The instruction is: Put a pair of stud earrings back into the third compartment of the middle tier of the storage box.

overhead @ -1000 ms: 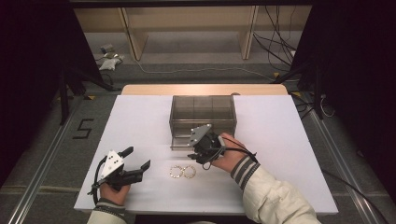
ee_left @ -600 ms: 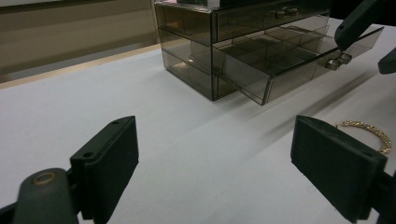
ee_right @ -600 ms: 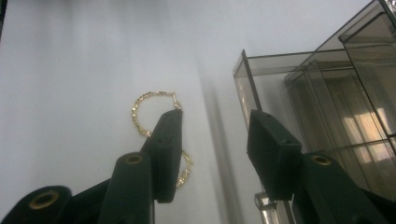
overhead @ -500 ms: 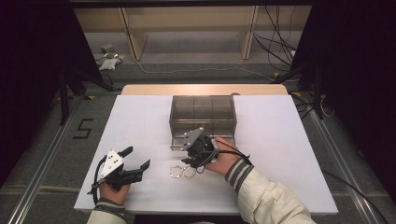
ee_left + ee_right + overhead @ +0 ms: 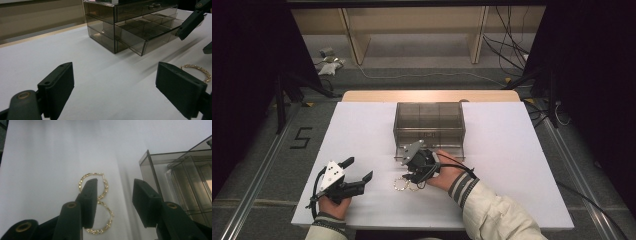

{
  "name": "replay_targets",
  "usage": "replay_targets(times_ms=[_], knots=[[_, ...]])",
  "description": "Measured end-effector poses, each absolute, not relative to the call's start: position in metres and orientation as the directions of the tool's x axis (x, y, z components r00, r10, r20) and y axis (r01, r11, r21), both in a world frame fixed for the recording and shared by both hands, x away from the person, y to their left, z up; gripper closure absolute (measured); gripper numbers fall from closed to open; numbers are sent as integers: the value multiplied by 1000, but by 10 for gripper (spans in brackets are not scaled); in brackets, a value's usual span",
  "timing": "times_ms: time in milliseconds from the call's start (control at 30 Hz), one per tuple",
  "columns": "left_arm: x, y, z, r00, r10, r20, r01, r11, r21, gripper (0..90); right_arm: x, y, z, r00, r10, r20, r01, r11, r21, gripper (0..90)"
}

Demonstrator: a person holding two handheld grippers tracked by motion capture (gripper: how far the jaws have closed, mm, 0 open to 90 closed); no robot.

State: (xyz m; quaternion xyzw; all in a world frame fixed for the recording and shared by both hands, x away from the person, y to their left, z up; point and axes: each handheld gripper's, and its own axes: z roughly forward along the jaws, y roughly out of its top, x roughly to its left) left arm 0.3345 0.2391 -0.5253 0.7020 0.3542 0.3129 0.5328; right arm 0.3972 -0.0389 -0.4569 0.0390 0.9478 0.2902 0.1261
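Two gold hoop earrings (image 5: pixel 401 184) lie touching on the white table (image 5: pixel 512 150), in front of a smoky see-through drawer box (image 5: pixel 429 122). The box's bottom drawer (image 5: pixel 432 149) is pulled out. My right gripper (image 5: pixel 409 173) hangs open just above the earrings (image 5: pixel 105 190); in the right gripper view its left jaw covers part of the hoops and the box (image 5: pixel 175 177) stands at the right. My left gripper (image 5: pixel 358 168) rests open and holds nothing at the front left. Its own view (image 5: pixel 115 82) faces the box (image 5: pixel 117 22), with one earring (image 5: pixel 197 68) at the right.
The table's near edge runs just below both hands. A sleeve (image 5: pixel 492 210) reaches in from the lower right. Beyond the table's wooden far edge (image 5: pixel 427 95) are a floor with cables (image 5: pixel 522 60) and shelf legs. A "5" mark (image 5: pixel 301 137) lies on the floor at left.
My right gripper has moved from the drawer front toward me and slightly left, and come down over the earrings. The left gripper has stayed put.
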Motion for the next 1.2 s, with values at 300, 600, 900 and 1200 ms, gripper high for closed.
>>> replay_targets(times_ms=[300, 600, 900, 1200], knots=[[334, 239, -525, 554, 830, 65, 164, -185, 969, 153, 401, -28, -467, -971, 151, -185, 24, 832, 555, 587], [334, 239, -525, 555, 830, 64, 164, -185, 969, 153, 405, -18, -479, -976, 146, -162, 39, 847, 530, 609], [334, 239, -525, 557, 828, 65, 163, -186, 969, 153, 410, -11, -490, -981, 144, -130, 57, 855, 516, 637], [334, 238, -525, 559, 826, 68, 162, -189, 969, 153, 411, -7, -496, -978, 156, -137, 69, 867, 494, 700]])
